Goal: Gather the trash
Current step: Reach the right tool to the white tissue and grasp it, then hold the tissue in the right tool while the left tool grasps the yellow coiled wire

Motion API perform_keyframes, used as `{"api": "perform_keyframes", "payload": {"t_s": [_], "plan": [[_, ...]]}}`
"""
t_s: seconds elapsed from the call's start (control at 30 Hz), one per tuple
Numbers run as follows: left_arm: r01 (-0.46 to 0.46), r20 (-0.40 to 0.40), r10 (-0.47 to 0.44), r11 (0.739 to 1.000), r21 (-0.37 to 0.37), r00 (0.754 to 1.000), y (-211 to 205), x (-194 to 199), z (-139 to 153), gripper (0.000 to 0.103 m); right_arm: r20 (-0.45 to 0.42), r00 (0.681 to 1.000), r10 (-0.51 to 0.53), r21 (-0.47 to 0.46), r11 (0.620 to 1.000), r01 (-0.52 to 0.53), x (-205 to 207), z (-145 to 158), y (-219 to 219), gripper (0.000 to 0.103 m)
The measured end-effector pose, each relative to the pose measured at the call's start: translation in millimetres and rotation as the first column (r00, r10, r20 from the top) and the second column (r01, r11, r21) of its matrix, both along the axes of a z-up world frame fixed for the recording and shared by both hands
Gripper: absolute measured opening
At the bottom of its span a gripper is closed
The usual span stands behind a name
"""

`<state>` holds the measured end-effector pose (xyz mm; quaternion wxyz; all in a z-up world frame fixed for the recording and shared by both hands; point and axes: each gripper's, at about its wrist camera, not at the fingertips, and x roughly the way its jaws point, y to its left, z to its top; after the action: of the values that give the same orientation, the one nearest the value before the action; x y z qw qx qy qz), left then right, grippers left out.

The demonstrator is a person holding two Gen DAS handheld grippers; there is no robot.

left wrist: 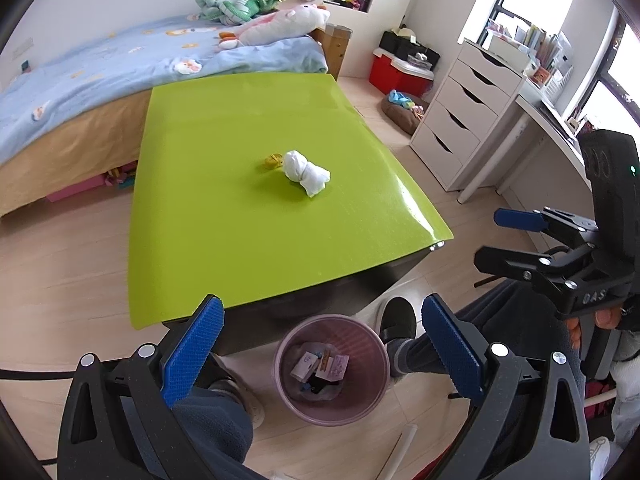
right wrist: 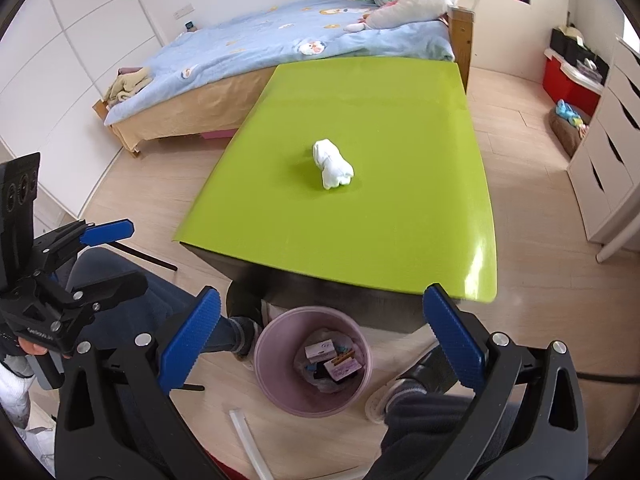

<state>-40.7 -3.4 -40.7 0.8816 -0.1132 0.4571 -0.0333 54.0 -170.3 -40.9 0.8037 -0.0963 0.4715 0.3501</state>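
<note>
While hovering spread and empty, left claw and right claw over pink wastebasket holding scraps; beyond, crumpled white tissue and yellow scrap uncollected mid green surface.

Home bedroom: bed, plush toys, drawers.

Black left gripper, blue ribbed pads, silver screws, dark trousers
</note>
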Motion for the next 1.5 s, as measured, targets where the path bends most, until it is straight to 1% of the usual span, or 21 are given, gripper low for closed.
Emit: {"api": "perform_keyframes", "payload": {"t_s": [0.2,0.33,0.57,0.77,0.8,0.83,0.87,0.93,1.03,1.1,1.13,1.17,1.27,1.43,1.5], "plan": [[-0.028,0.000,0.028,1.000,-0.003,1.000,10,4,1,0.095,0.009,0.997,0.083,-0.053,0.995,-0.082,38,1,42,0.099],[-0.035,-0.001,0.035,0.999,0.000,0.999,14,7,1,0.095,-0.005,0.992,0.129,-0.094,0.987,-0.129,67,-7,73,0.099],[-0.055,-0.008,0.055,0.998,0.001,0.998,24,12,0,0.095,-0.060,0.980,0.191,-0.183,0.963,-0.199,115,-40,127,0.099],[-0.075,-0.015,0.075,0.997,0.000,0.997,33,14,-2,0.095,-0.099,0.972,0.213,-0.259,0.938,-0.232,148,-71,157,0.098],[-0.078,-0.018,0.078,0.997,0.000,0.997,35,15,-3,0.095,-0.103,0.971,0.215,-0.269,0.934,-0.235,150,-75,159,0.095],[-0.081,-0.021,0.081,0.997,-0.001,0.997,35,15,-4,0.095,-0.108,0.970,0.218,-0.281,0.929,-0.240,153,-79,162,0.086],[-0.082,-0.024,0.082,0.997,-0.001,0.996,36,16,-5,0.095,-0.116,0.968,0.221,-0.295,0.923,-0.246,155,-85,166,0.080],[-0.085,-0.030,0.085,0.996,0.000,0.996,39,18,-6,0.095,-0.132,0.965,0.227,-0.312,0.915,-0.257,160,-94,169,0.077],[-0.086,-0.036,0.086,0.996,-0.002,0.996,41,23,-8,0.095,-0.148,0.963,0.227,-0.322,0.909,-0.264,163,-105,173,0.065],[-0.082,-0.036,0.082,0.997,-0.001,0.996,42,27,-8,0.095,-0.151,0.963,0.222,-0.333,0.906,-0.261,162,-109,173,0.055],[-0.080,-0.035,0.079,0.997,0.000,0.996,42,29,-8,0.095,-0.151,0.964,0.220,-0.335,0.906,-0.259,162,-111,173,0.044],[-0.076,-0.034,0.076,0.997,0.002,0.996,42,33,-8,0.095,-0.152,0.964,0.218,-0.337,0.906,-0.258,163,-112,172,0.037],[-0.066,-0.031,0.066,0.998,0.007,0.997,43,41,-8,0.095,-0.149,0.964,0.218,-0.323,0.911,-0.256,162,-110,169,0.031],[-0.045,-0.032,0.045,0.999,0.020,0.998,42,61,-8,0.095,-0.142,0.969,0.201,-0.287,0.929,-0.235,164,-100,160,0.030],[-0.035,-0.036,0.036,0.999,0.022,0.999,43,72,-9,0.095,-0.146,0.975,0.170,-0.264,0.943,-0.204,167,-93,151,0.030]]}}
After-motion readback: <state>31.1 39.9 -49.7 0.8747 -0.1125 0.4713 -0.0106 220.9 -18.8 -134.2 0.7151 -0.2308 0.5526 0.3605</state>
